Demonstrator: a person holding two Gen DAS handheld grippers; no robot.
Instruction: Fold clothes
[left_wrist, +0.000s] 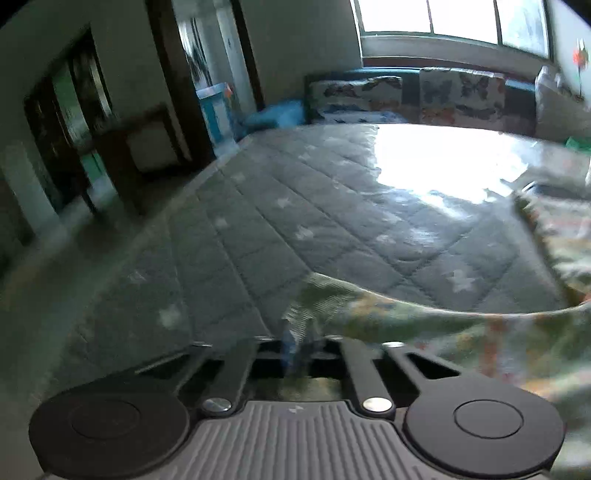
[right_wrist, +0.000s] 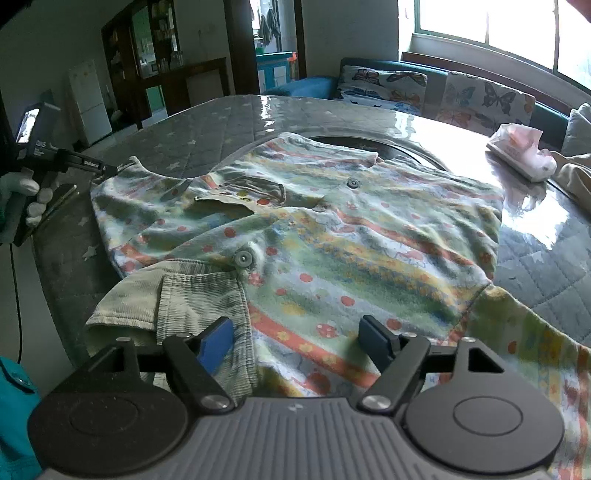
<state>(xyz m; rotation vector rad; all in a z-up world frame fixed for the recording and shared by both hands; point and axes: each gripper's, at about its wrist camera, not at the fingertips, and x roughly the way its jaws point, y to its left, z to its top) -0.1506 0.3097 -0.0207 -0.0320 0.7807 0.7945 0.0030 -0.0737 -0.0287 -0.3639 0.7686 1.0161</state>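
The shirt (right_wrist: 314, 236) is lying spread out, buttoned front up, on the quilted bench (right_wrist: 207, 136), its collar toward the far left and its hem running toward the near right, where a sleeve (right_wrist: 535, 354) is trailing off the near edge. The left gripper (left_wrist: 297, 345) is pinching a ribbed edge of the shirt between fingers pressed together and lifting it, so cloth is stretching away to the right. The right gripper (right_wrist: 299, 334) is hovering over the near part of the shirt with fingers spread, holding nothing. A ribbed cuff (right_wrist: 173, 306) is lying turned in at the near left. I judge the folding partly under way at most: the body is showing no fold, and both sleeves and body are waiting.
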